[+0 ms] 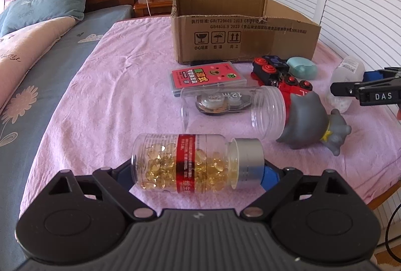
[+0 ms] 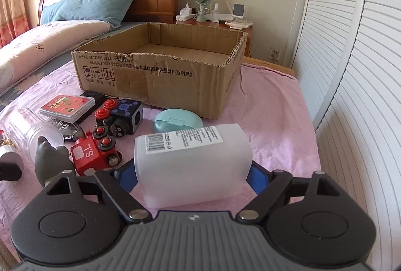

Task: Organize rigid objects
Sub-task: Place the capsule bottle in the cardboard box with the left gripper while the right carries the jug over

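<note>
A clear bottle of yellow capsules (image 1: 185, 163) with a red label and a silver cap lies crosswise between the jaws of my left gripper (image 1: 198, 170). One pad sits on its base and the other on its cap, so the gripper is shut on it. My right gripper (image 2: 193, 178) is shut on a frosted white bottle (image 2: 193, 160) with a barcode label, held sideways between the blue pads (image 2: 258, 180). An open cardboard box (image 2: 160, 75) with nothing visible inside stands further back on the pink sheet (image 2: 270, 120).
Loose on the sheet lie a clear lidless jar (image 1: 233, 108), a grey toy figure (image 1: 308, 120), a red toy train (image 2: 95, 153), a black cube (image 2: 127, 115), a teal case (image 2: 178, 123) and a red card pack (image 1: 208, 76). Louvred doors (image 2: 351, 70) stand right; a nightstand is behind.
</note>
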Demonstrator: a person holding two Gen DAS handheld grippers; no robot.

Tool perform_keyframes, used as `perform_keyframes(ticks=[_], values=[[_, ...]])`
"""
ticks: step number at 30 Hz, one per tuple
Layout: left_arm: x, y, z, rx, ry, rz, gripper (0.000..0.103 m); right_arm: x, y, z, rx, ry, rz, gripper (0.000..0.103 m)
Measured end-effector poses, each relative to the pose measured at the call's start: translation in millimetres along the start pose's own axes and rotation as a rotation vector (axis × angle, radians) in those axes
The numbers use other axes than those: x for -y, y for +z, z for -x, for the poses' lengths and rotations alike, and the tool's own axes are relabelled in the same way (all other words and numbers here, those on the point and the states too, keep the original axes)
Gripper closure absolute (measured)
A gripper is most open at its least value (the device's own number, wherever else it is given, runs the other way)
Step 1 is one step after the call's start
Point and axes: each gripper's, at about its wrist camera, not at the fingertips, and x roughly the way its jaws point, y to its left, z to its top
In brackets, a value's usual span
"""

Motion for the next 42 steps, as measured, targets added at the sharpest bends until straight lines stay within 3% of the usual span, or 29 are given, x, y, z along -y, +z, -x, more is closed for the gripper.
perform_keyframes(ticks=[7,11,25,35,42], values=[[-4,6,-2,-0.036,-0.024,-0.035,0.01,-11,11,7,-0.124,-0.137,-0.033,0.016],[-7,10,1,-0.046,-0.041,-0.072,0.01,-9,16,11,-0.152,-0.117,-0.07,0.016],[-22,45,25,-0.082,-0.104,-0.186,0.01,-12,35,25,-0.167,-0.079,-0.011,0.016],[-15,151,26,0.007,-0.146,-0.256,0.01,-13,104,26,-0.097,0.004,0.029,0.016],[11,239,-36,-0.002,-0.146,-0.309,0.01,-9,155,-11,-0.101,0.026,0.018,0.016]])
